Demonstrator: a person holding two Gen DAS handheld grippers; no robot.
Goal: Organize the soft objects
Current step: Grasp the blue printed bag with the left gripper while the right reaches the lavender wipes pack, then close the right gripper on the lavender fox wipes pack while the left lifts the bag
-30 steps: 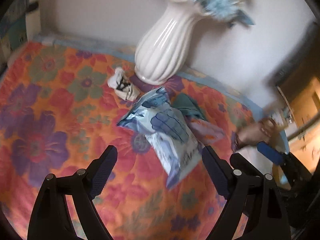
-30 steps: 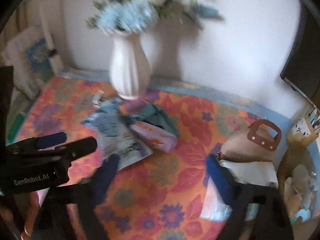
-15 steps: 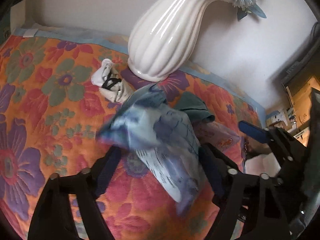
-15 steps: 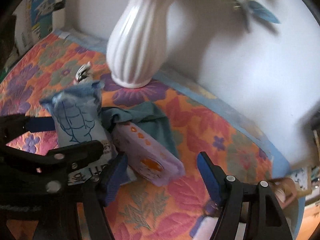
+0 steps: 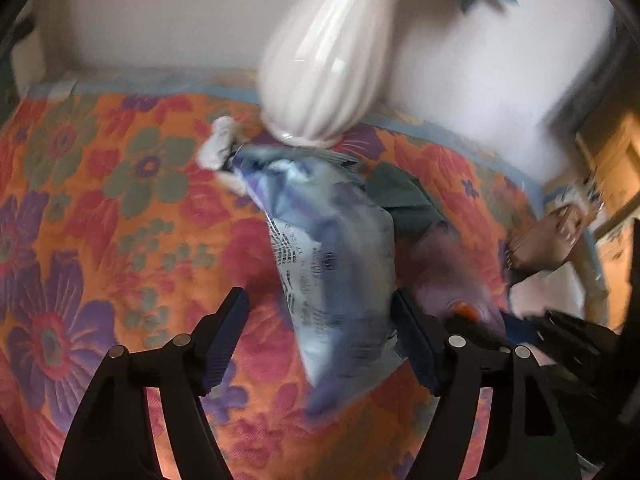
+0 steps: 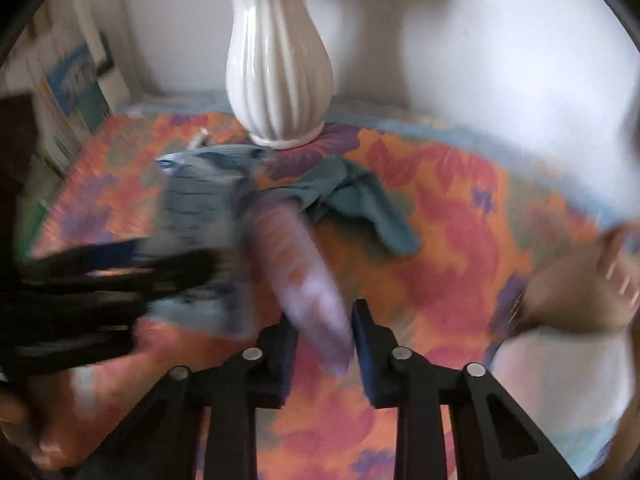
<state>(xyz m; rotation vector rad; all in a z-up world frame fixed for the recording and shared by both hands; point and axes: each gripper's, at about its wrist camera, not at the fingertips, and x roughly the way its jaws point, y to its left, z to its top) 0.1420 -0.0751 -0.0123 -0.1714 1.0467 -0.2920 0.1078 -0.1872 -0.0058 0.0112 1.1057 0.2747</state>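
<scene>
A blue and white plastic pack (image 5: 332, 264) stands tipped up off the floral cloth between the fingers of my left gripper (image 5: 320, 304). It rests against the right finger, with a small gap showing at the left one. In the right wrist view the left gripper (image 6: 100, 280) is a black blur across the pack (image 6: 200, 216). My right gripper (image 6: 324, 320) is closing on a soft purple pouch (image 6: 304, 272), with both pads against its near end. A teal cloth (image 6: 352, 204) lies crumpled behind the pouch. A white sock (image 5: 218, 148) lies by the vase.
A tall white ribbed vase (image 6: 280, 68) stands at the back against the wall, close behind the pack. A brown bag (image 6: 580, 288) and a white item (image 6: 560, 376) sit at the right edge. Books (image 6: 76, 92) lean at the far left. Both grippers work side by side.
The left gripper came in around the pack and tipped it up from lying flat. The right gripper dropped over the purple pouch and its jaws narrowed from wide apart onto it.
</scene>
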